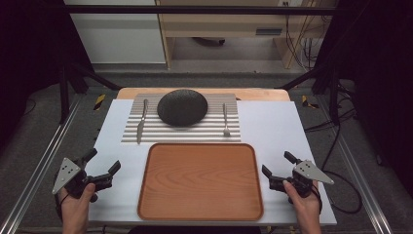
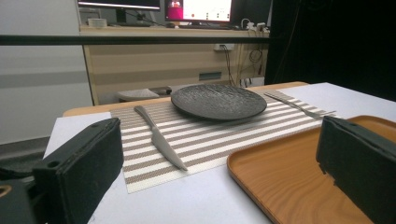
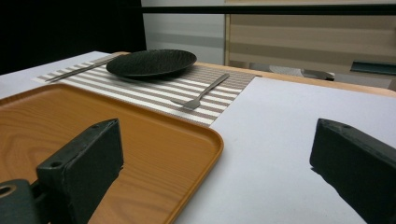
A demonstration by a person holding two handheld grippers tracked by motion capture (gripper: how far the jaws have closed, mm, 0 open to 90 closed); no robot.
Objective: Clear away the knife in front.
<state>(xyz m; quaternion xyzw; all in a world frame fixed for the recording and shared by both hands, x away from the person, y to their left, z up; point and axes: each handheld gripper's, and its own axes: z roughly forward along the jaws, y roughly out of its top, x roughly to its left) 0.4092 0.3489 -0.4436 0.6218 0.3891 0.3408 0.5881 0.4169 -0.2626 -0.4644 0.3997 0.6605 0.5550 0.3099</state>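
High view shows me both grippers, left gripper (image 1: pixel 103 166) and right gripper (image 1: pixel 276 164), jaws released and empty, flanking the rectangular orange wooden tray (image 1: pixel 200 180) at the worktop's (image 1: pixel 272 126) near edge.

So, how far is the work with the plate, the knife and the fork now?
Nothing looks moved yet. The dark plate, knife and fork lie on the striped placemat, and the wooden tray is bare. The left gripper and right gripper wait open beside the tray, holding nothing. All handling is still left.
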